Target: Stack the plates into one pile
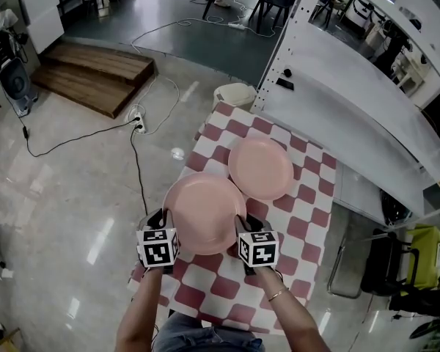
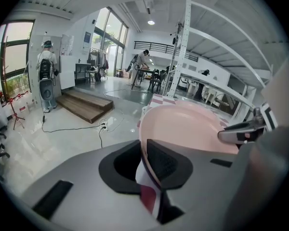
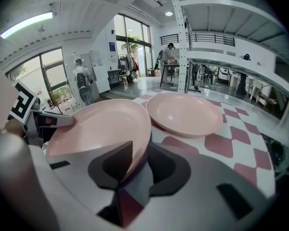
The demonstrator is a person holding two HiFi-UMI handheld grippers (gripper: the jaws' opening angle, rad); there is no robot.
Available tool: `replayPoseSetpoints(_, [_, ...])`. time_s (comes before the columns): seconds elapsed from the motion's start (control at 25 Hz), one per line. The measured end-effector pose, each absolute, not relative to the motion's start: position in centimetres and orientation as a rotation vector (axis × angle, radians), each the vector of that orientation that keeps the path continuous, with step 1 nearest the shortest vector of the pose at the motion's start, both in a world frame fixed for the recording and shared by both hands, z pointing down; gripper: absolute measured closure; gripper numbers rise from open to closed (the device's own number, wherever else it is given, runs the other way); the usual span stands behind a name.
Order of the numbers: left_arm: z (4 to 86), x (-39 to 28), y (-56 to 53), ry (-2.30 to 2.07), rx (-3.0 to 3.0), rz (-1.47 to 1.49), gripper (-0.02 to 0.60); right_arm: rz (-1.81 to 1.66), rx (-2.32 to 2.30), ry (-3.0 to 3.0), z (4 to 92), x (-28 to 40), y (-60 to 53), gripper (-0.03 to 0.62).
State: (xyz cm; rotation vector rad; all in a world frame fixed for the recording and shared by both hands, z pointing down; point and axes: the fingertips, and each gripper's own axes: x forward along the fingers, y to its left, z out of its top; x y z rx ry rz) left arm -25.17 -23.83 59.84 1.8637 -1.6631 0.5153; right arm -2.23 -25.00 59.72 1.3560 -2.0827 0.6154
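As only gripper views show, left gripper [image 1: 161, 217], right gripper [image 1: 242, 222] jaws pinching near plate [image 1: 204, 211], far plate [image 1: 261, 167] beside.

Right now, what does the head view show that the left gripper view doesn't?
Only the head view shows the second round pink plate, lying on the red-and-white checked cloth. Only the left gripper view shows a person with a backpack. Both show the near round pink plate, gripped by the left gripper and right gripper, and the brown wooden steps.
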Motion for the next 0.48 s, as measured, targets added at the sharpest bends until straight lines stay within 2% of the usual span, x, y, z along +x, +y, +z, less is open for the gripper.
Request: replayPoseSetpoints(0.48, [59.83, -25.1, -23.87, -1.653, 1.874, 0.521, 0.52, 0.608, 1.381, -2.1, 59.59, -2.16, -24.95, 0.496])
